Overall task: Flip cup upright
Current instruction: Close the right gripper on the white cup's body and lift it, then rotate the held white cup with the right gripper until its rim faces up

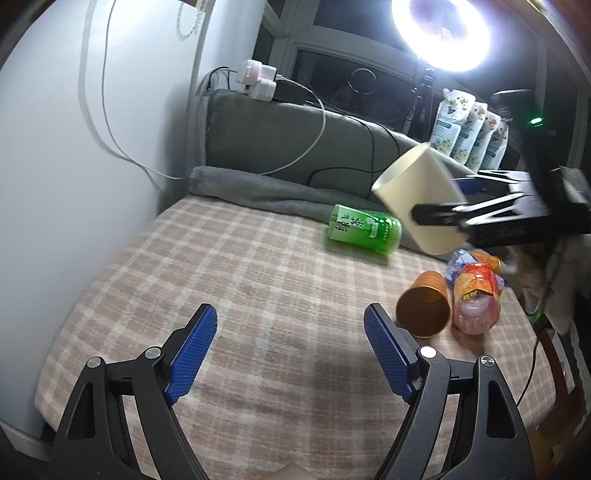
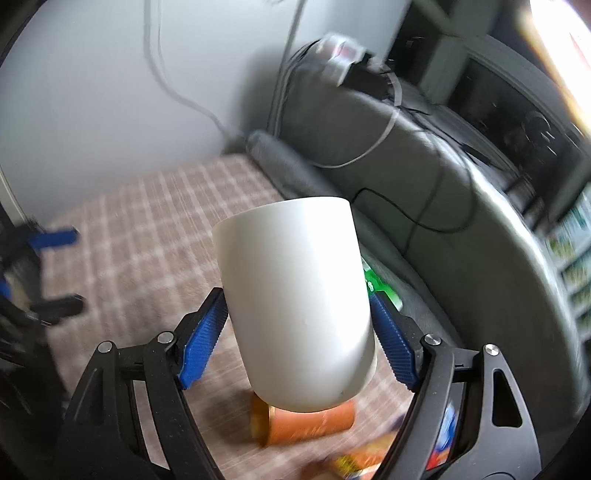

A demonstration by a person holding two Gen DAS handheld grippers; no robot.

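Above checked bedding [image 1: 258, 295], right tongs [image 2: 297, 325] clamp a tilted, plain cream cup [image 2: 295, 302]; left tongs [image 1: 290, 350] gape wide.

a round white ring lamp [image 1: 441, 27] at one o'clock in the left wrist view blows out to pure glare, leaving the room beyond dim. the right wrist view is smeared by motion blur, worst at three o'clock. both fisheye frames bend and darken at the rims.
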